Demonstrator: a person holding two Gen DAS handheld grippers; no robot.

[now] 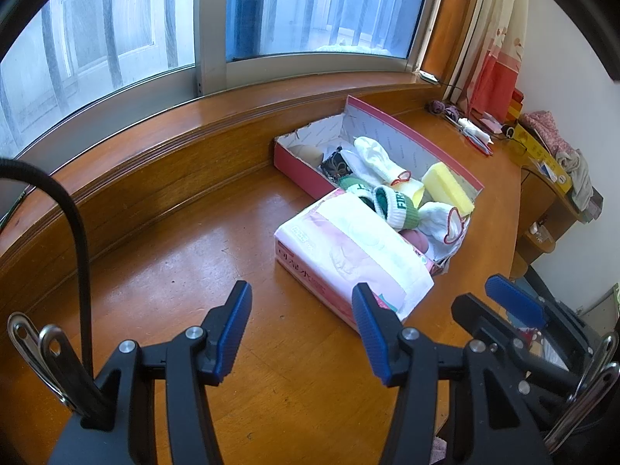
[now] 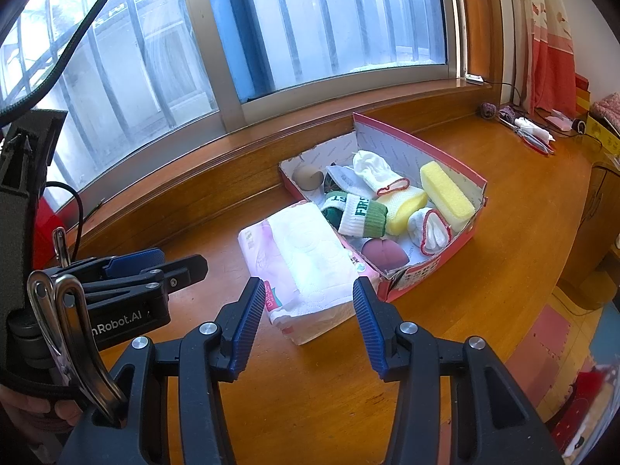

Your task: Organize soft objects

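A red cardboard box [image 2: 449, 255] lies open on the wooden sill [image 2: 310, 395] under the window [image 2: 310, 19], running from near right to far left. It is packed with soft things: a white glove [image 2: 378, 172] with a red cuff near the far end, a rolled green-and-white sock [image 2: 362, 217] printed with letters in the middle, a yellow sponge [image 2: 447, 195] leaning on the right wall, a second white glove [image 2: 428, 230] with a red cuff at the near right, and a maroon ball [image 2: 385, 252] at the near end. Something round and beige [image 2: 308, 176] sits in the far left corner.

A tissue pack [image 2: 306, 267], pink-and-white plastic with white tissue showing along its top, lies on the sill touching the box's left side, near end toward the cameras.

The left gripper [image 1: 300, 325] hangs over bare wood with its blue pads spread and nothing between them; its right pad [image 1: 370, 329] overlaps the pack's near corner in the left view. The right gripper [image 2: 308, 321] is spread too, empty, with the pack's near end seen between its pads. Far right lie yarn balls [image 2: 500, 110] and a curtain [image 2: 550, 50].
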